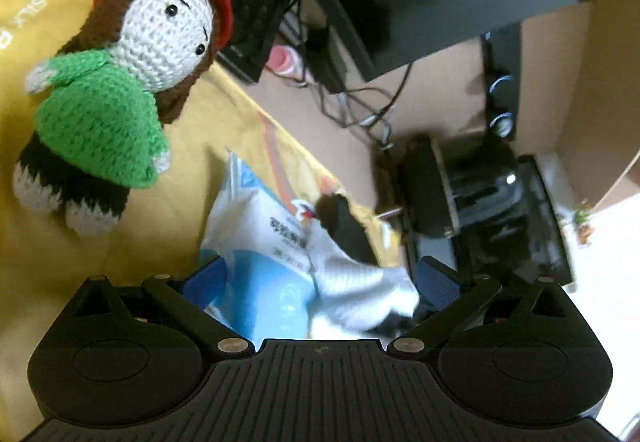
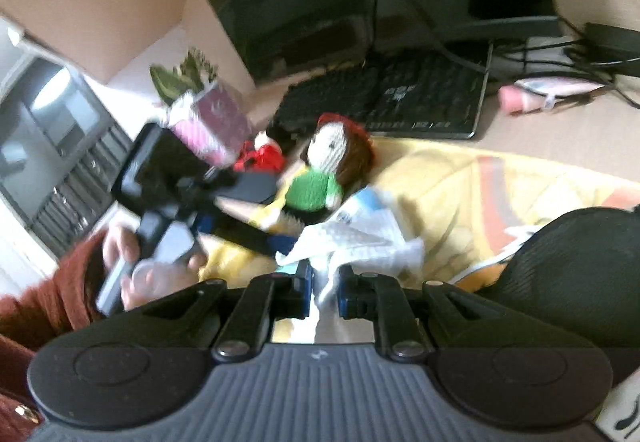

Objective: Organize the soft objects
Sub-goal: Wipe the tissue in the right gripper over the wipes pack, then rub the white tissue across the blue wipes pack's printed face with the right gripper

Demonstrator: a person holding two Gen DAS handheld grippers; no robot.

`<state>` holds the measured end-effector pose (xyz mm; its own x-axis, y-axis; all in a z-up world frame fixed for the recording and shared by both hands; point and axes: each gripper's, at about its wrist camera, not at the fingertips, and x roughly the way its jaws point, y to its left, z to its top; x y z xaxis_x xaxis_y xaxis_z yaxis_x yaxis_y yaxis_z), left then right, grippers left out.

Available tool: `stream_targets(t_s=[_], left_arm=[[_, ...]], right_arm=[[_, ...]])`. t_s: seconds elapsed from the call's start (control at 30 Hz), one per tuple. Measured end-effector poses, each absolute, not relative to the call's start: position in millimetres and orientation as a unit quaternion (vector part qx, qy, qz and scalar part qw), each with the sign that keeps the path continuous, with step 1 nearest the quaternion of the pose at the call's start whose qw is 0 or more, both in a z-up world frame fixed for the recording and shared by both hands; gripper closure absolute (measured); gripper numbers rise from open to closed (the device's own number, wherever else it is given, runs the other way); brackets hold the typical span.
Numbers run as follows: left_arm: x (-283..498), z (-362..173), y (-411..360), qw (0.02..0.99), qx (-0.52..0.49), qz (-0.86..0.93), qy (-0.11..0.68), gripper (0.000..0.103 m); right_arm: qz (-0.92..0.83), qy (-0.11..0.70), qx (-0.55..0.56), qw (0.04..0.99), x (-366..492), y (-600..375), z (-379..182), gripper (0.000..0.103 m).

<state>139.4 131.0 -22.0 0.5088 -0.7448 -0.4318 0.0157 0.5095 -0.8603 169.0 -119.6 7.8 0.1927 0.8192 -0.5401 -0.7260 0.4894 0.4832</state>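
Note:
A crochet doll [image 1: 120, 82] in a green jumper and red hat lies on a yellow cloth [image 1: 48, 2], up and left of my left gripper [image 1: 320, 274]. That gripper stands wide open, and a blue-and-white plastic packet [image 1: 264, 242] lies between its fingers. The right wrist view shows my right gripper [image 2: 325, 282] shut on the packet's [image 2: 360, 234] crumpled white edge. The doll [image 2: 320, 178] lies just beyond it. A hand in a red sleeve holds the left gripper [image 2: 282, 212] beside the doll. My right gripper [image 1: 344, 226] also shows dark and blurred at the packet's far edge.
A black keyboard [image 2: 400, 98] and a monitor stand lie behind the cloth [image 2: 440, 182], with tangled cables [image 2: 580, 58] and a pink pouch [image 2: 552, 90] to the right. A small red toy [image 2: 260, 158] and a pink box with greenery [image 2: 212, 122] sit left. A black mesh object [image 2: 560, 274] is near right.

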Motion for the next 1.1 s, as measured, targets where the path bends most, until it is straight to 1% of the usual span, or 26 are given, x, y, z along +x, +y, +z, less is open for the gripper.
stream_targets(t_s=[0.03, 0.07, 0.1, 0.27, 0.37, 0.43, 0.57, 0.7, 0.8, 0.87, 1.0, 1.1], left_arm=[[142, -21, 127, 0.760, -0.416, -0.250, 0.433, 0.000], [144, -20, 124, 0.764, -0.405, -0.249, 0.436, 0.000], [146, -18, 123, 0.768, -0.397, -0.249, 0.436, 0.000], [159, -4, 120, 0.777, -0.389, -0.264, 0.418, 0.000], [167, 8, 114, 0.794, -0.361, -0.271, 0.408, 0.000], [174, 16, 110, 0.804, -0.343, -0.274, 0.400, 0.000], [176, 20, 117, 0.809, -0.345, -0.280, 0.385, 0.000], [168, 16, 118, 0.811, -0.343, -0.292, 0.373, 0.000], [165, 14, 117, 0.816, -0.331, -0.300, 0.367, 0.000], [164, 12, 113, 0.824, -0.304, -0.300, 0.373, 0.000], [160, 11, 94, 0.836, -0.238, -0.306, 0.388, 0.000], [150, 15, 73, 0.849, -0.173, -0.319, 0.383, 0.000]], right_arm=[[0.495, 0.392, 0.044, 0.774, 167, -115, 5, 0.087], [0.491, 0.396, 0.037, 0.776, 167, -112, 2, 0.083], [0.490, 0.399, 0.038, 0.774, 168, -111, 0, 0.081], [0.481, 0.394, 0.029, 0.783, 167, -110, -4, 0.077], [0.477, 0.386, 0.024, 0.789, 169, -102, -7, 0.077], [0.476, 0.371, -0.001, 0.797, 170, -91, -6, 0.077], [0.473, 0.341, -0.069, 0.809, 168, -70, -11, 0.077], [0.479, 0.341, -0.074, 0.806, 169, -70, -14, 0.079], [0.474, 0.347, -0.055, 0.807, 172, -83, -10, 0.080], [0.461, 0.348, -0.045, 0.816, 171, -96, -7, 0.082], [0.423, 0.341, -0.033, 0.839, 172, -122, -1, 0.082], [0.397, 0.334, -0.024, 0.854, 173, -139, 4, 0.082]])
